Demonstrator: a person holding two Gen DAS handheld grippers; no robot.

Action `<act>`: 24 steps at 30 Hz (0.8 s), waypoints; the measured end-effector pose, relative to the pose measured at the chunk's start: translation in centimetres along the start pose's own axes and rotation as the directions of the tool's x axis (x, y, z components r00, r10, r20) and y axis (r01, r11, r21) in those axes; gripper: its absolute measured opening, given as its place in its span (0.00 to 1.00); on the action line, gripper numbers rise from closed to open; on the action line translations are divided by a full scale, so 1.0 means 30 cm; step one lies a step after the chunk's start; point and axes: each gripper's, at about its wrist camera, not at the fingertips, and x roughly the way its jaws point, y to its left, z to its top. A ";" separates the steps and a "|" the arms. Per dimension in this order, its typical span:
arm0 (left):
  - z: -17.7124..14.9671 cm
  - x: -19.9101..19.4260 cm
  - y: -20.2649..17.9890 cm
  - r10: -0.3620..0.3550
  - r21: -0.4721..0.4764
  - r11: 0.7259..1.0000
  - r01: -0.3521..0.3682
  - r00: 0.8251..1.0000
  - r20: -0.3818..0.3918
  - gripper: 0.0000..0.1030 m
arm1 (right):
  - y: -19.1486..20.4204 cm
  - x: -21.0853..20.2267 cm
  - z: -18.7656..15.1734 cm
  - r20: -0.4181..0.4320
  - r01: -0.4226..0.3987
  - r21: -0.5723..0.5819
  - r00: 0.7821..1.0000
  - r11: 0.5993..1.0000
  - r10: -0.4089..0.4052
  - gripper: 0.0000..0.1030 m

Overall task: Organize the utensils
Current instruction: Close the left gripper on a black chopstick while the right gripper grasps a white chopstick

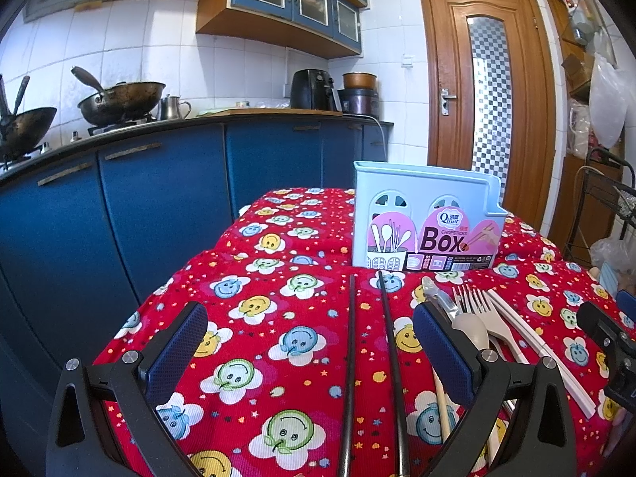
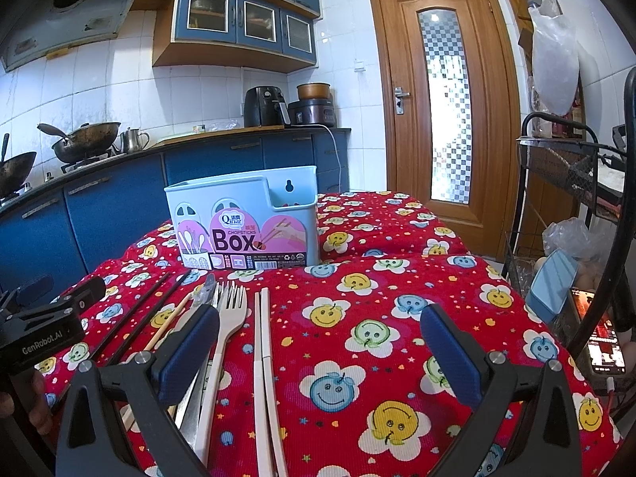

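A light blue chopsticks box (image 1: 425, 214) stands upright at the far side of the red smiley tablecloth (image 1: 278, 349); it also shows in the right wrist view (image 2: 242, 222). Two black chopsticks (image 1: 369, 357) lie between the fingers of my open left gripper (image 1: 310, 342). To its right lie a beige spoon (image 1: 473, 330), a beige fork (image 1: 489, 314) and white chopsticks (image 1: 532, 342). My right gripper (image 2: 322, 349) is open and empty, with the white chopsticks (image 2: 262, 357) between its fingers and the fork (image 2: 226, 318) by its left finger.
A blue kitchen counter with woks (image 1: 119, 103) runs along the left. A wooden door (image 2: 441, 99) is behind the table. A metal rack (image 2: 564, 167), a blue container (image 2: 552, 282) and a phone (image 2: 600, 338) sit at the table's right side.
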 end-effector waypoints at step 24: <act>0.155 0.037 0.006 -0.079 0.115 0.988 0.101 0.980 -0.182 1.00 | 0.007 0.087 0.158 -0.267 -0.130 -0.048 0.957 0.990 0.112 1.00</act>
